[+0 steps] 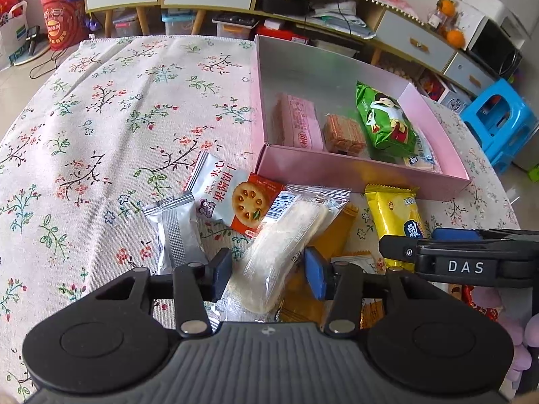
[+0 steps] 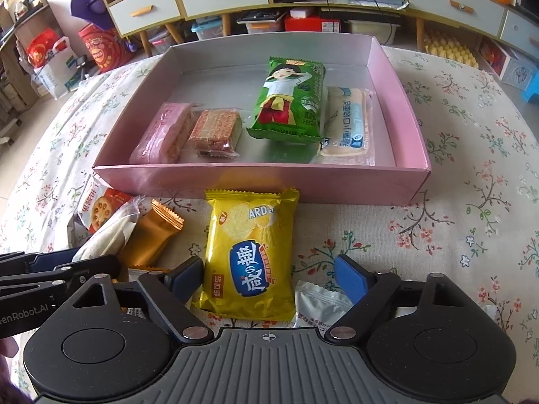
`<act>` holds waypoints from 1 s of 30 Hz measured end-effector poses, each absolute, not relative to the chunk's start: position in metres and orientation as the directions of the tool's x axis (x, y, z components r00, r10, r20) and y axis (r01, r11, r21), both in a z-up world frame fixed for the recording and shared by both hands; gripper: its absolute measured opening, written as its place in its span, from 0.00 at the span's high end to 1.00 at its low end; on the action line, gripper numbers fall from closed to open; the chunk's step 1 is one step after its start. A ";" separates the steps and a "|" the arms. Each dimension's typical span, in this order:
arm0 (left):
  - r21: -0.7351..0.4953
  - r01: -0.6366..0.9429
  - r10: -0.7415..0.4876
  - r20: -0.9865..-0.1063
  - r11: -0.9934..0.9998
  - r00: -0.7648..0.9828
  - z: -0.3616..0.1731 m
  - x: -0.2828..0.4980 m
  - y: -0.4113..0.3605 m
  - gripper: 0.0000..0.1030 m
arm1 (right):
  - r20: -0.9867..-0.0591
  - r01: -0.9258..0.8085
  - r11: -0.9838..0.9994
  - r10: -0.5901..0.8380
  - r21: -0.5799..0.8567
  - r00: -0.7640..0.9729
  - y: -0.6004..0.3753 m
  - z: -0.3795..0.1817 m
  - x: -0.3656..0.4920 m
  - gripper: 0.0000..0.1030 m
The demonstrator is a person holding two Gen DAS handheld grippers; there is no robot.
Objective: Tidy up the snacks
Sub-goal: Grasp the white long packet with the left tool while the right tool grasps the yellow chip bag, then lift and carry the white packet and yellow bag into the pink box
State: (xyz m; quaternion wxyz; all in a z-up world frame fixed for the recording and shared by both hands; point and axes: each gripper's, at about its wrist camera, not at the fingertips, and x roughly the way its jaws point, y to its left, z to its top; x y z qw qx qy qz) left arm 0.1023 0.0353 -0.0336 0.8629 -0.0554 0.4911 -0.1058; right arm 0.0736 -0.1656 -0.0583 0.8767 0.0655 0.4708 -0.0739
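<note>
The left gripper [image 1: 267, 272] has its fingers apart around the clear-wrapped white cake [image 1: 286, 249] on the bench [image 1: 101, 118]; close gently mid-pack, since the film may slip. The right gripper [image 2: 267, 277], fingers apart, straddles the yellow pack [image 2: 251, 252] just before the pink box [image 2: 262, 181]; squeeze lightly, then lift clear of the near wall.

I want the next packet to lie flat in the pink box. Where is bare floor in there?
The pink box is bare along its far wall, behind the green packet, and in the far-left corner beyond the pink wafer pack. The near row is crowded, packets lying side by side.
</note>
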 end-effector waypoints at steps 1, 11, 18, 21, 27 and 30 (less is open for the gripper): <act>-0.200 0.128 -0.237 -0.836 0.972 0.495 -0.033 0.102 0.035 0.60 | -0.834 0.187 0.981 -0.067 0.044 0.548 -0.164 -0.058 0.073 0.28; -0.241 0.115 -0.267 -0.832 0.964 0.486 -0.025 0.100 0.040 0.73 | -0.843 0.189 0.980 -0.046 0.067 0.536 -0.164 -0.051 0.070 0.51; -0.265 0.112 -0.285 -0.825 0.958 0.488 -0.019 0.097 0.040 0.78 | -0.835 0.188 0.974 -0.001 0.123 0.551 -0.169 -0.041 0.062 0.51; -0.279 0.108 -0.296 -0.821 0.954 0.487 -0.017 0.097 0.040 0.79 | -0.825 0.183 0.972 0.018 0.146 0.564 -0.171 -0.035 0.057 0.51; -0.294 0.121 -0.314 -0.802 0.948 0.509 -0.006 0.092 0.038 0.80 | -0.806 0.191 0.959 0.056 0.207 0.590 -0.181 -0.023 0.051 0.51; -0.301 0.128 -0.322 -0.787 0.945 0.526 0.001 0.090 0.037 0.80 | -0.792 0.199 0.949 0.076 0.243 0.606 -0.187 -0.015 0.048 0.51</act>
